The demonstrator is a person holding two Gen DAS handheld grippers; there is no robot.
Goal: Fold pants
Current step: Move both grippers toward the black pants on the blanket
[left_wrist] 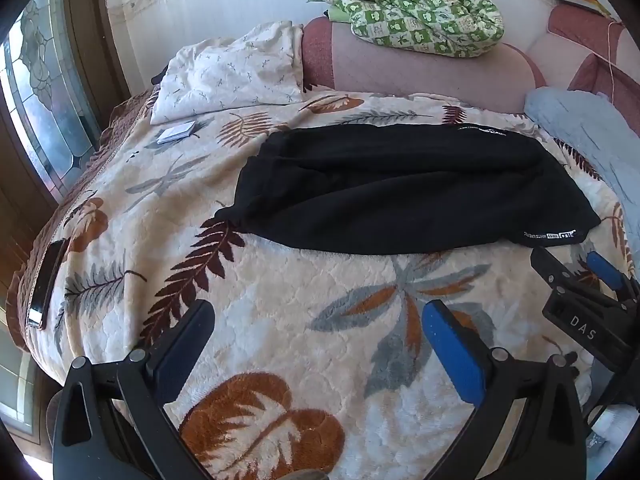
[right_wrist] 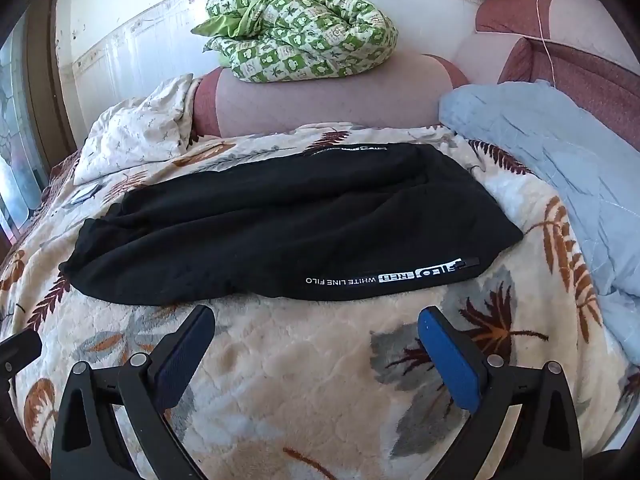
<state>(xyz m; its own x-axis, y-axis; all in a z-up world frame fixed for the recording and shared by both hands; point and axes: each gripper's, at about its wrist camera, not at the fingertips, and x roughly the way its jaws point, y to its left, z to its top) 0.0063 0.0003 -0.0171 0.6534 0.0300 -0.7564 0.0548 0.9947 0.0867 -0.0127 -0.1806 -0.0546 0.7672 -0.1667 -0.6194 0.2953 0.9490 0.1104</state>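
Observation:
Black pants [left_wrist: 408, 188] lie folded into a wide bundle on the leaf-patterned blanket [left_wrist: 280, 320]; they also show in the right wrist view [right_wrist: 280, 224], with white lettering along the near right edge. My left gripper [left_wrist: 318, 312] is open and empty, hovering over the blanket short of the pants' near edge. My right gripper [right_wrist: 316, 320] is open and empty, just short of the pants' near edge. The right gripper also shows at the right edge of the left wrist view [left_wrist: 572, 264].
A white pillow [left_wrist: 232, 72], a small card [left_wrist: 176, 133] and a phone [left_wrist: 46, 284] lie on the left. A green checked quilt [right_wrist: 300, 28] sits on the pink headboard [right_wrist: 320, 100]. A light blue blanket [right_wrist: 560, 160] lies on the right.

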